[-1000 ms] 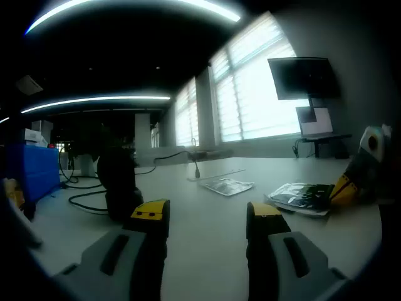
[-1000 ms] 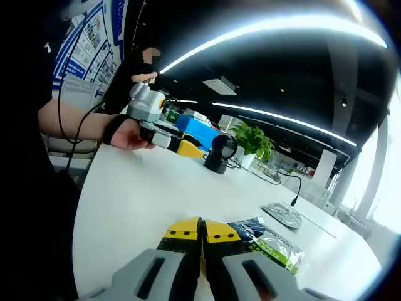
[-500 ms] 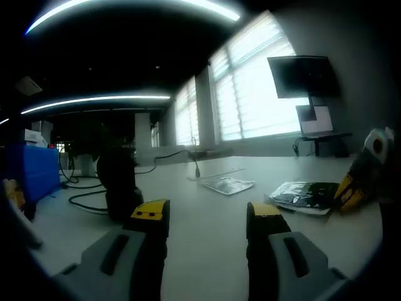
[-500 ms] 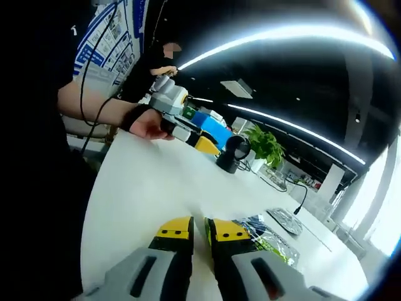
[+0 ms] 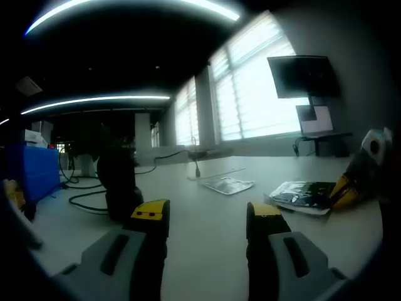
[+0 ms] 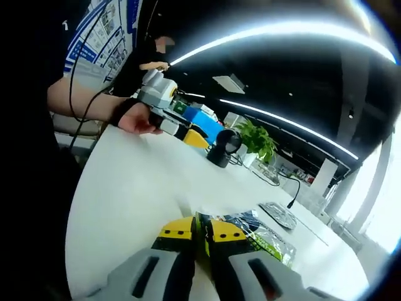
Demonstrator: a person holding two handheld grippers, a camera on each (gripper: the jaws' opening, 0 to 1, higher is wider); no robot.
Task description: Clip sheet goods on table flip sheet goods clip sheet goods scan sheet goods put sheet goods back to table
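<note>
Right gripper view: first clip on the sheet goods [image 6: 260,233], lying flat on the white table [image 6: 125,188].
The right gripper [image 6: 202,229] is pinched on its near edge; the left gripper [image 5: 207,216] waits, jaws apart. Next comes the flip.

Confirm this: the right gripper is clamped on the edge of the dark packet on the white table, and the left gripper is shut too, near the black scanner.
Not quite. The left gripper is open, its jaws standing well apart in the left gripper view. The rest holds: the right gripper is clamped on the dark packet on the white table, near the black scanner.
</note>
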